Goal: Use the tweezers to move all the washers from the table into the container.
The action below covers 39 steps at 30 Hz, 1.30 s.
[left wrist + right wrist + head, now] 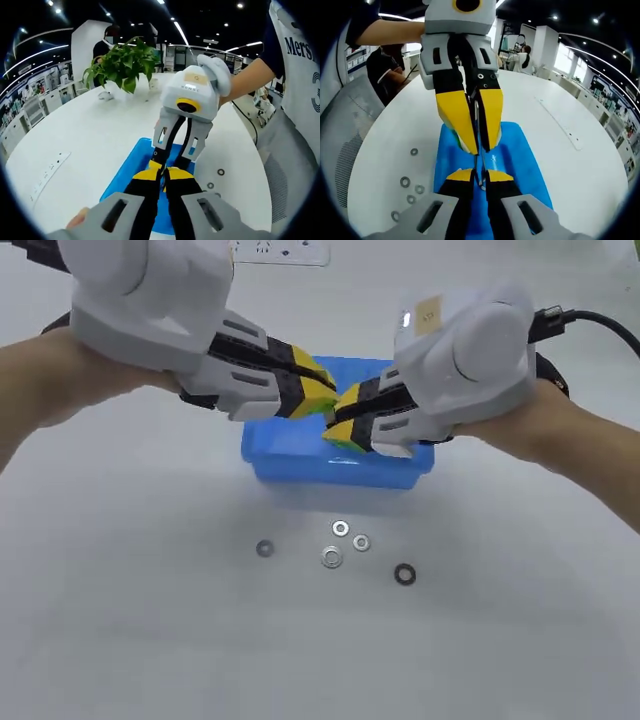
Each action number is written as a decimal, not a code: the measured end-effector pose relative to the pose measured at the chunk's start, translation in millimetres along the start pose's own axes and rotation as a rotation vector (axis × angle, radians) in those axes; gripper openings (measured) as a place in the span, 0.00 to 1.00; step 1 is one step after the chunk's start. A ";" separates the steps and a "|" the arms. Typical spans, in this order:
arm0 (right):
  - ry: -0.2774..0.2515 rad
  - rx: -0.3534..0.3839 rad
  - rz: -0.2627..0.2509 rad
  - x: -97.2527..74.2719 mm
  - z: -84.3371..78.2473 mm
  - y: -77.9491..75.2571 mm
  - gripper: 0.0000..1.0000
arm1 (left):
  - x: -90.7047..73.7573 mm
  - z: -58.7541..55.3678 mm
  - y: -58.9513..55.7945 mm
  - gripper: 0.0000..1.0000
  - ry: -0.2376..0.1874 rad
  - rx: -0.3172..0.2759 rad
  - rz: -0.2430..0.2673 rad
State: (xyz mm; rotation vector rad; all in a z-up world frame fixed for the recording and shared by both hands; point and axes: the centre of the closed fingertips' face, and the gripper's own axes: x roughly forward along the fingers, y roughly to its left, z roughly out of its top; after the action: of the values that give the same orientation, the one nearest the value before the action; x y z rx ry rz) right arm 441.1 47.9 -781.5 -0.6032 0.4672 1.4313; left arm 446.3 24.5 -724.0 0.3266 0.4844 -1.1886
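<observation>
Over the blue container (330, 472) my two grippers meet tip to tip. The left gripper (326, 390) comes in from the left, the right gripper (336, 426) from the right. In the right gripper view a thin metal pair of tweezers (479, 164) runs from the left gripper's yellow jaws (477, 146) down into my right gripper (479, 176); both look shut on it. Several washers (331, 558) lie on the white table in front of the container, one dark washer (404, 574) furthest right. The left gripper (164, 173) faces the right gripper (170, 161) above the container (134, 167).
The white table (150, 640) has free room around the washers and on both sides of the container (522, 157). A potted plant (120, 65) stands at the far side. A black cable (590, 322) trails from the right gripper. A white strip (47, 172) lies on the table.
</observation>
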 end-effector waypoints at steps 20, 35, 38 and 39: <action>-0.009 -0.042 -0.015 -16.2 17.1 1.8 0.11 | -11.0 20.5 -9.8 0.07 -0.010 0.065 -0.009; -0.070 -0.129 -0.007 -48.1 67.1 39.9 0.10 | -59.2 57.8 -60.3 0.08 0.010 0.185 -0.019; -0.071 -0.155 0.000 -48.5 74.8 52.3 0.10 | -68.4 57.8 -70.5 0.08 0.017 0.197 -0.020; -0.071 -0.159 -0.001 -48.4 77.0 55.6 0.10 | -71.1 57.7 -73.6 0.08 0.018 0.200 -0.018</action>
State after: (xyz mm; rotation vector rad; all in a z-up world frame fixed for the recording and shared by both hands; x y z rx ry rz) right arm 376.9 61.9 -697.6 -0.6772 0.2981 1.4934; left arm 367.4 28.1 -637.0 0.5058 0.3847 -1.2554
